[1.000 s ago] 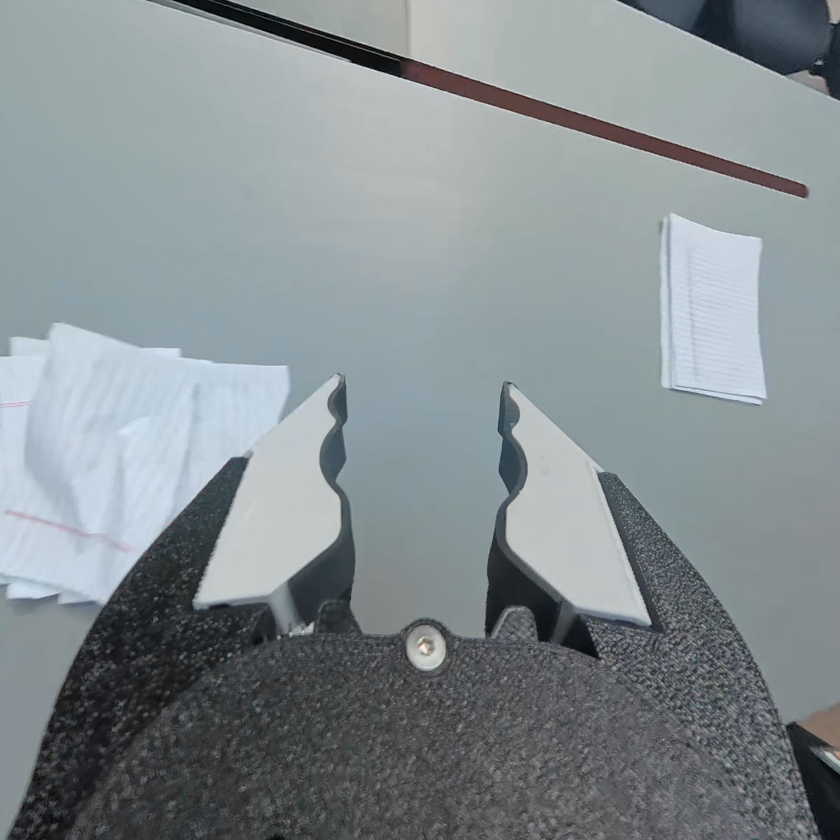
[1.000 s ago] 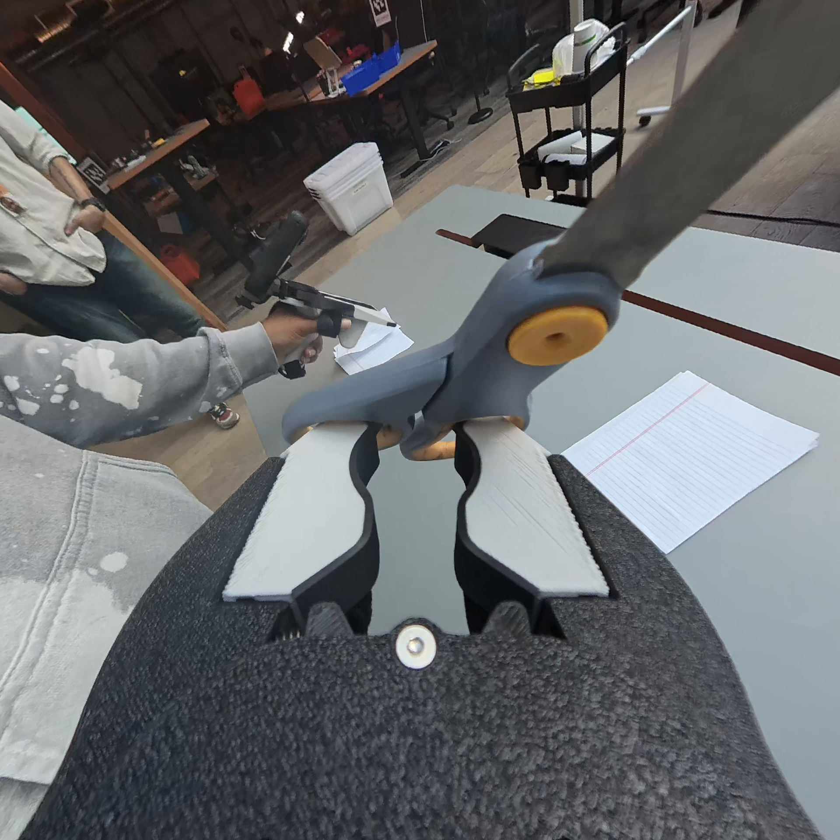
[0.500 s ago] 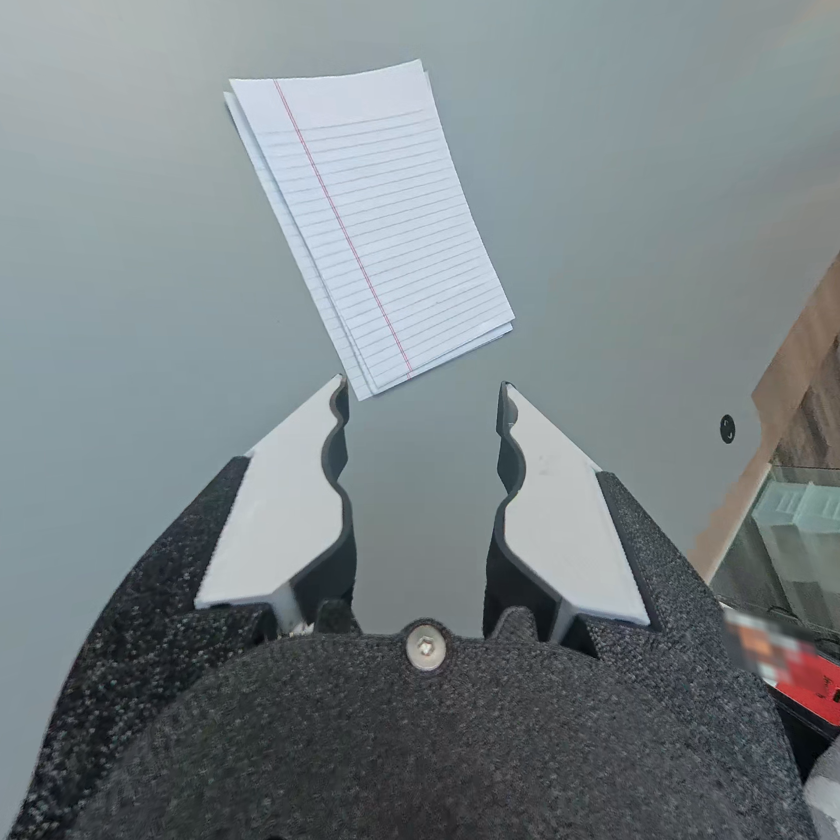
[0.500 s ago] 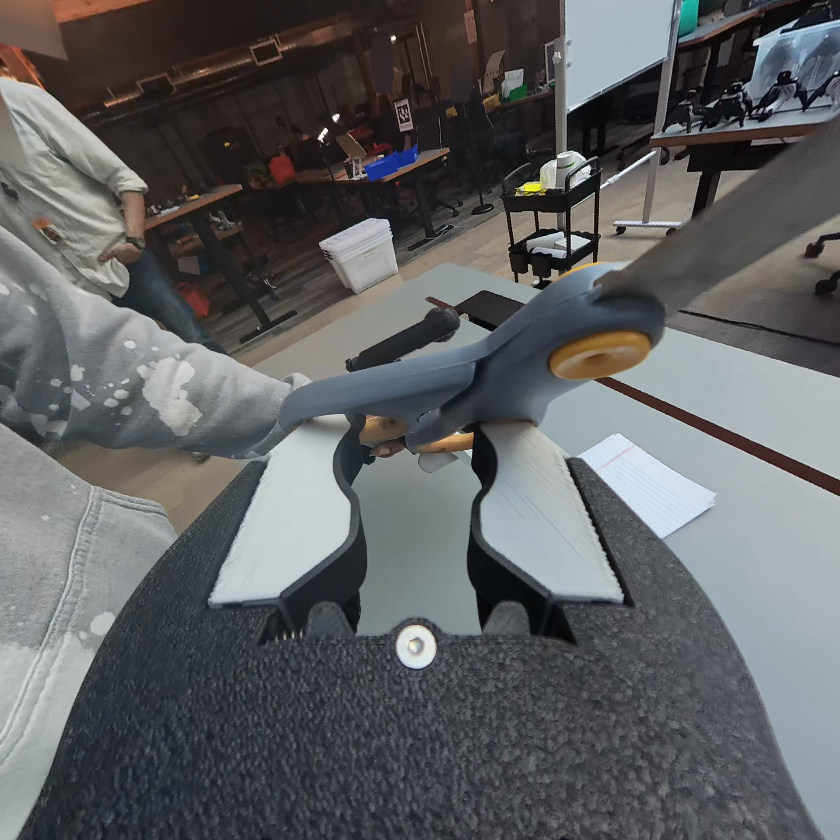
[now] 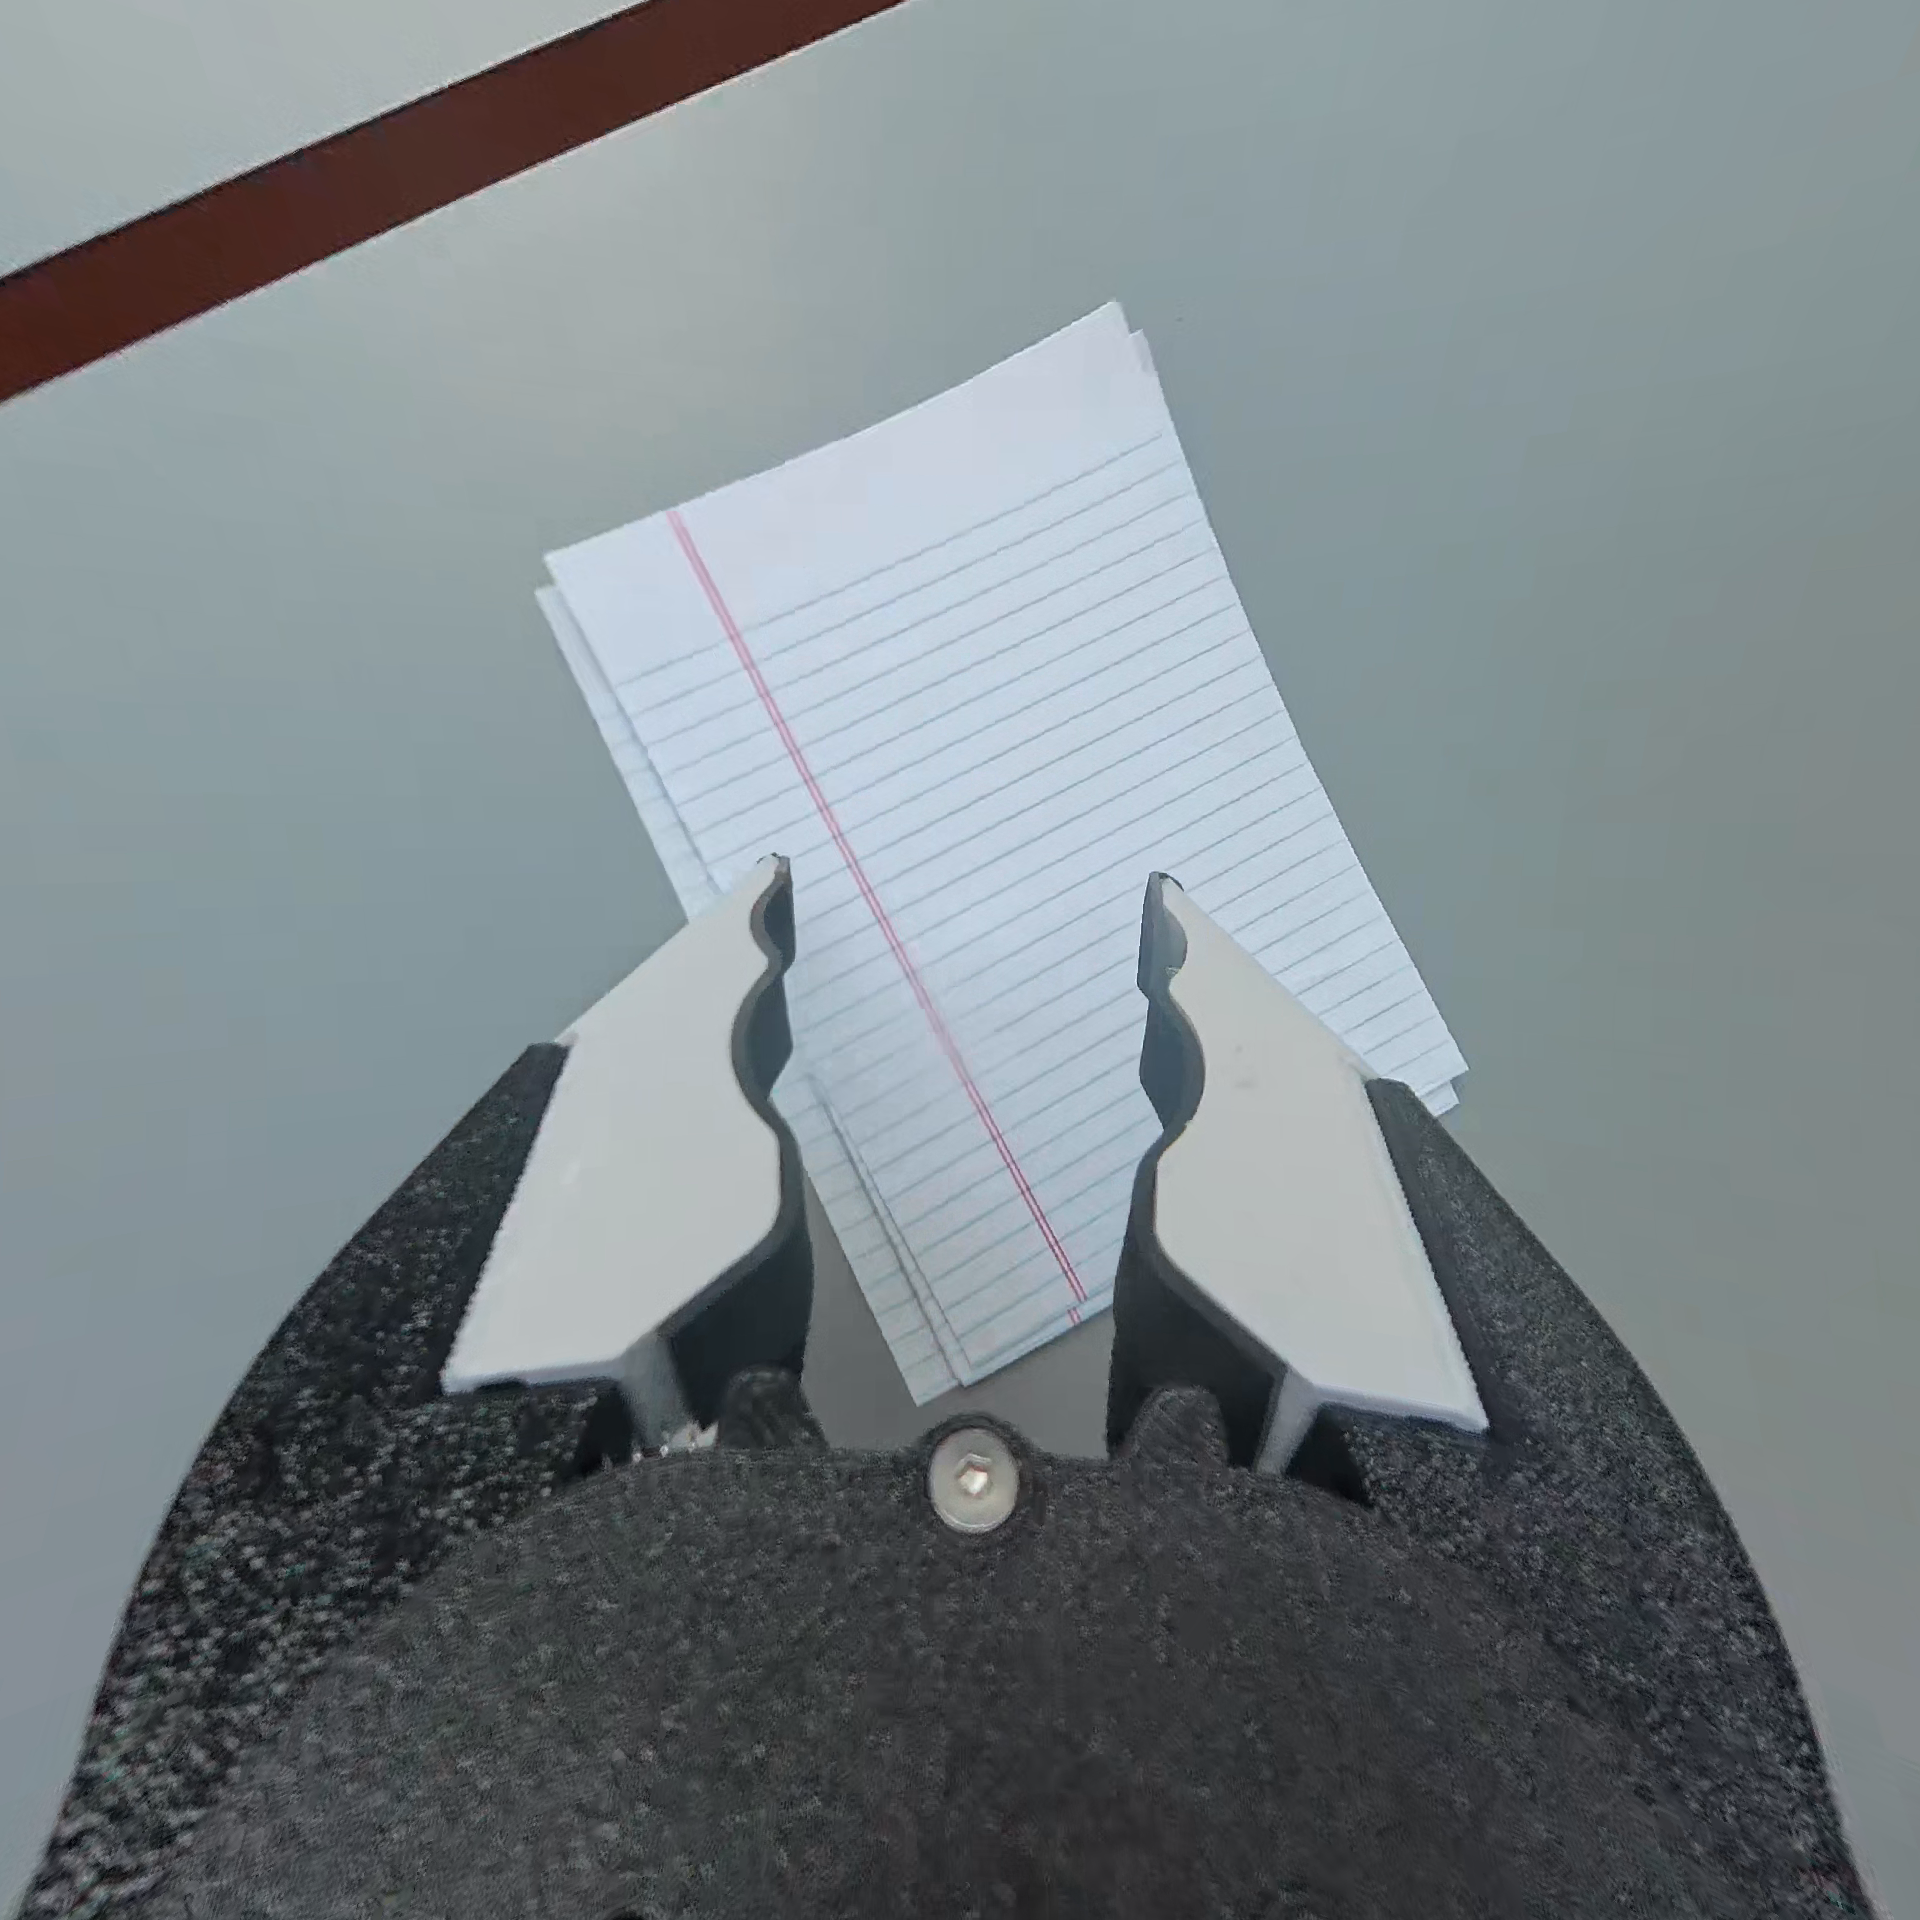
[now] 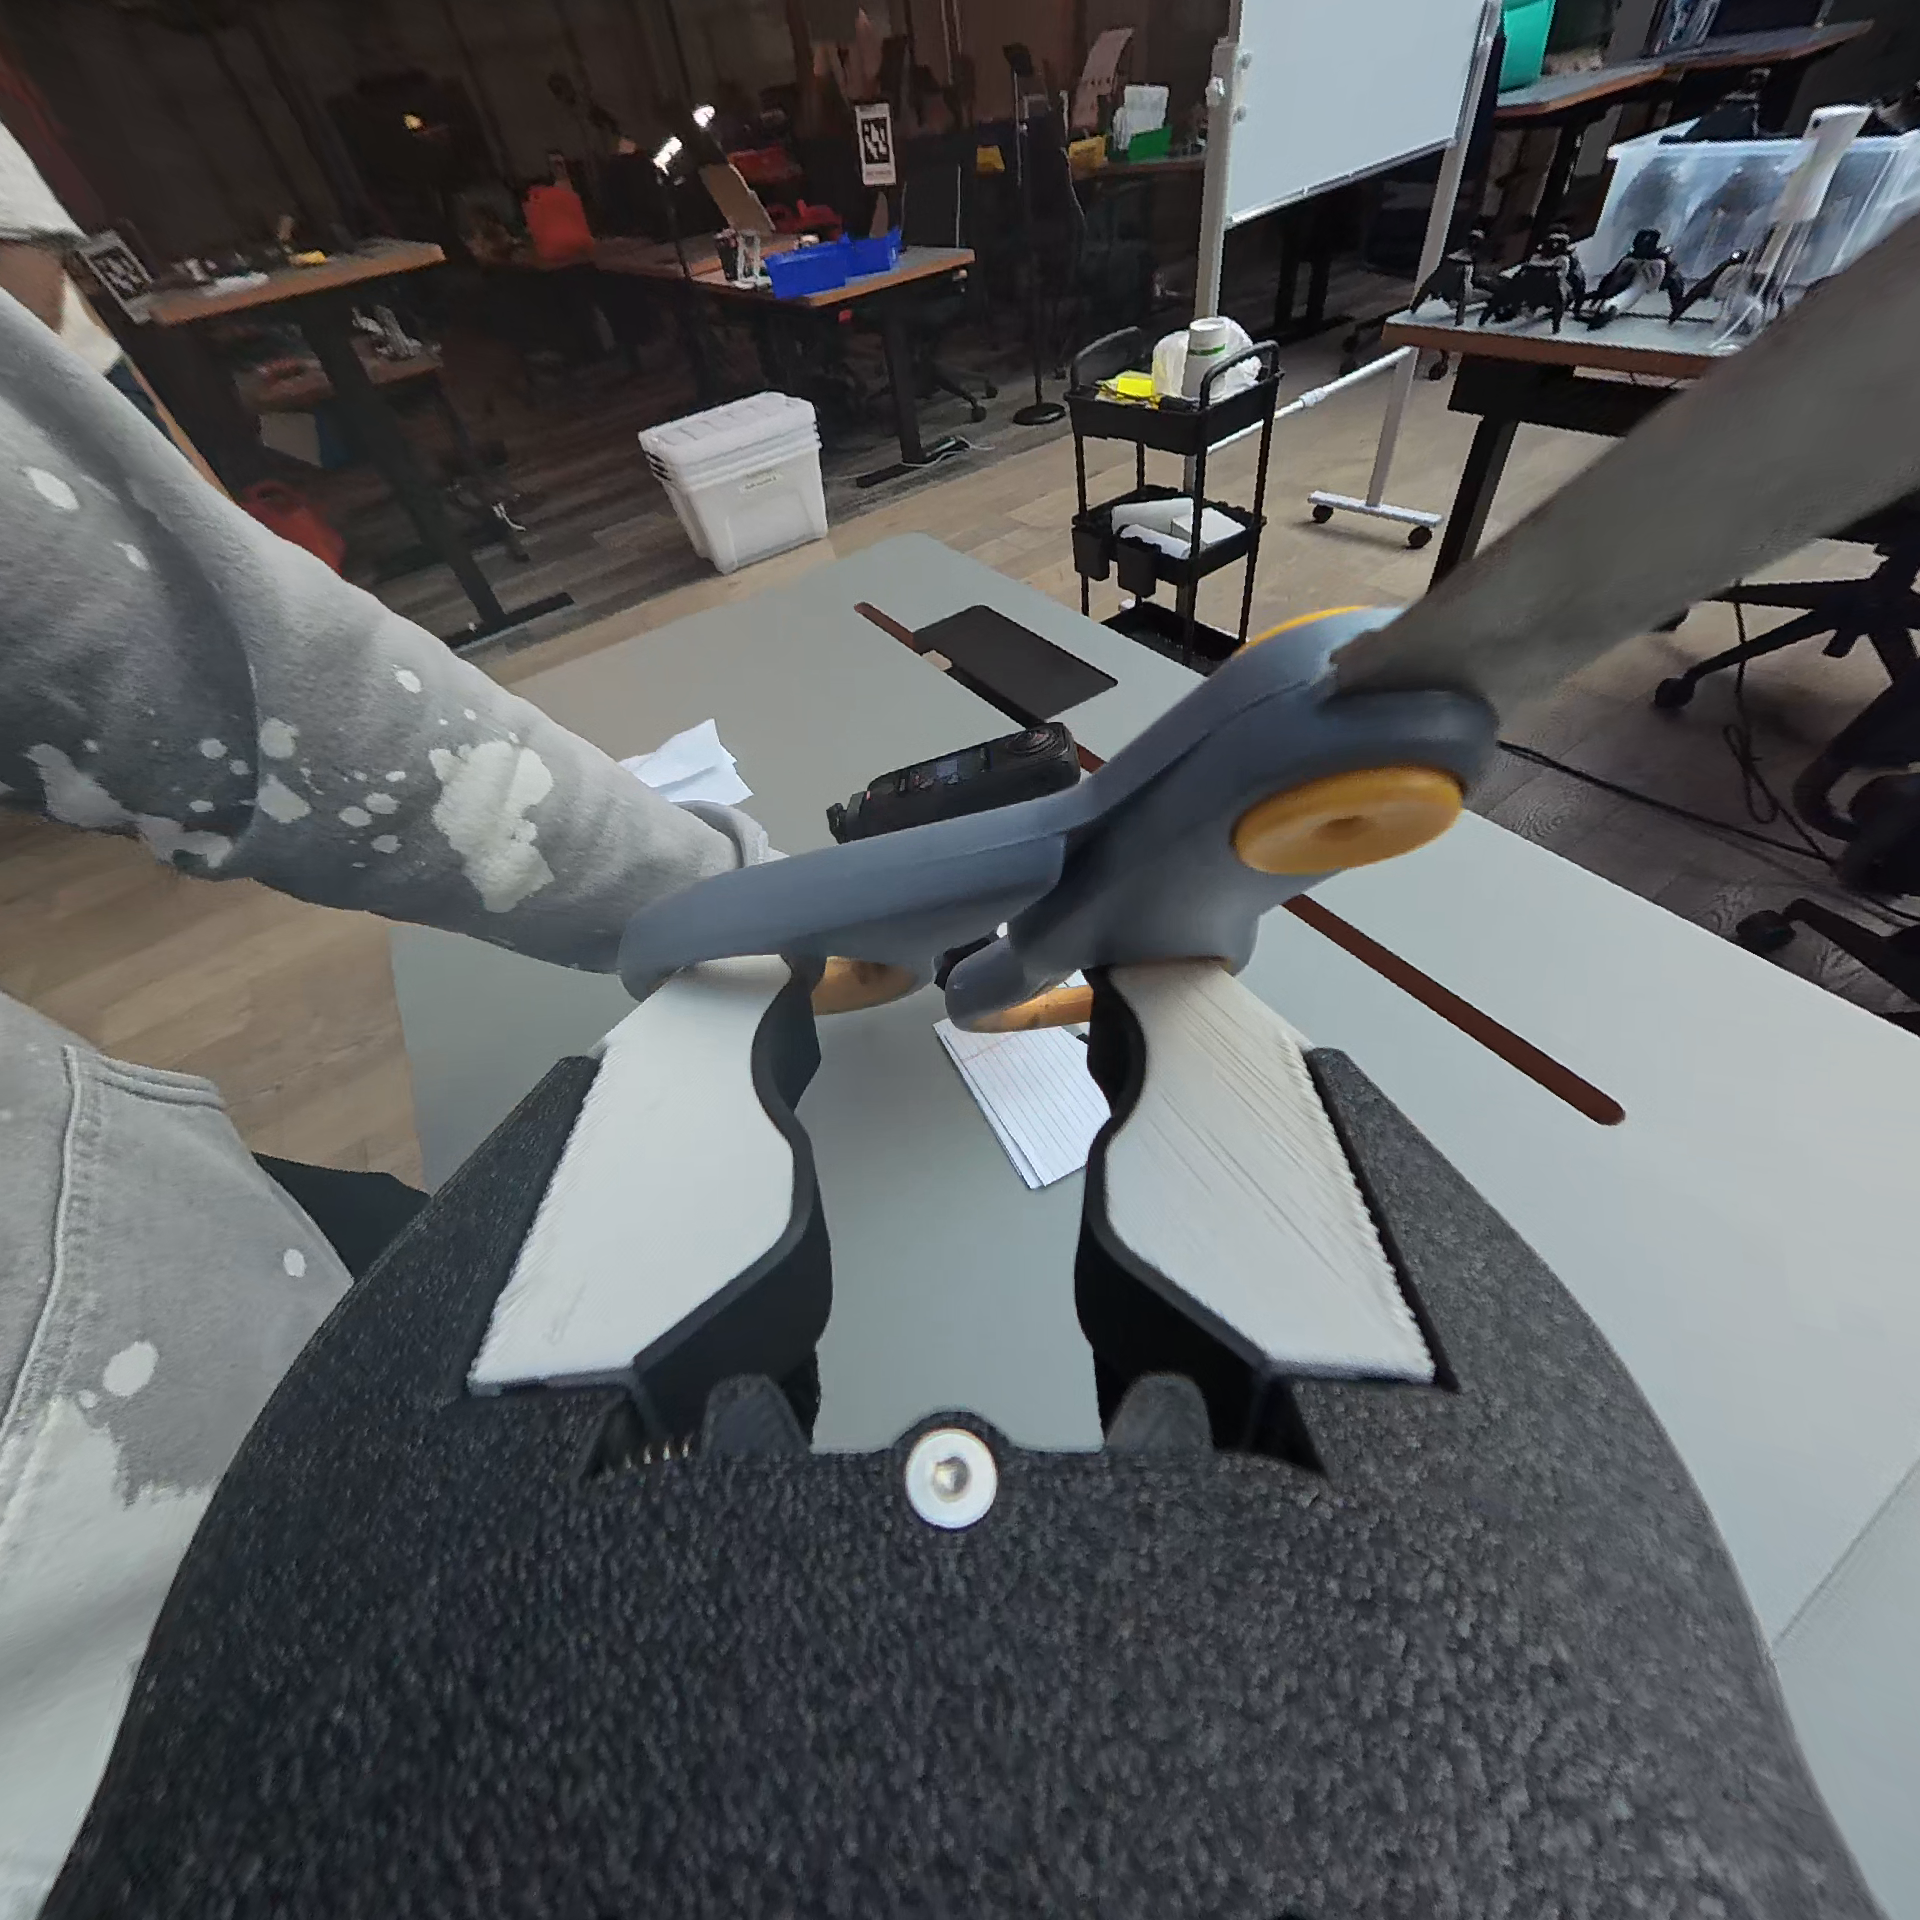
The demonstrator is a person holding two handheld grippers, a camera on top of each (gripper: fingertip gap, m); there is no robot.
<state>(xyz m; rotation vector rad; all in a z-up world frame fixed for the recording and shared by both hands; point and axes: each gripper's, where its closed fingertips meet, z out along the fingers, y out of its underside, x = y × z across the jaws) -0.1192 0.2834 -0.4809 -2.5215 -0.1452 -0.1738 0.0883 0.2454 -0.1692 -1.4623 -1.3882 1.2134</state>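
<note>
The table (image 5: 312,727) is grey with a dark red stripe (image 5: 416,177). A small pile of lined paper (image 5: 987,779) lies flat on it. Some more paper (image 6: 686,764) and a flat black thing (image 6: 1013,655) lie farther off.

The left wrist view looks steeply down along the left gripper (image 5: 961,873) at the tabletop (image 5: 312,727), close above the paper stack (image 5: 987,748). The right wrist view looks forward and slightly down along the right gripper (image 6: 951,997), across the tabletop (image 6: 1662,1195) into the room. Both views share the paper stack (image 6: 1029,1101) and the tabletop's brown strip (image 5: 416,166) (image 6: 1455,1018).
</note>
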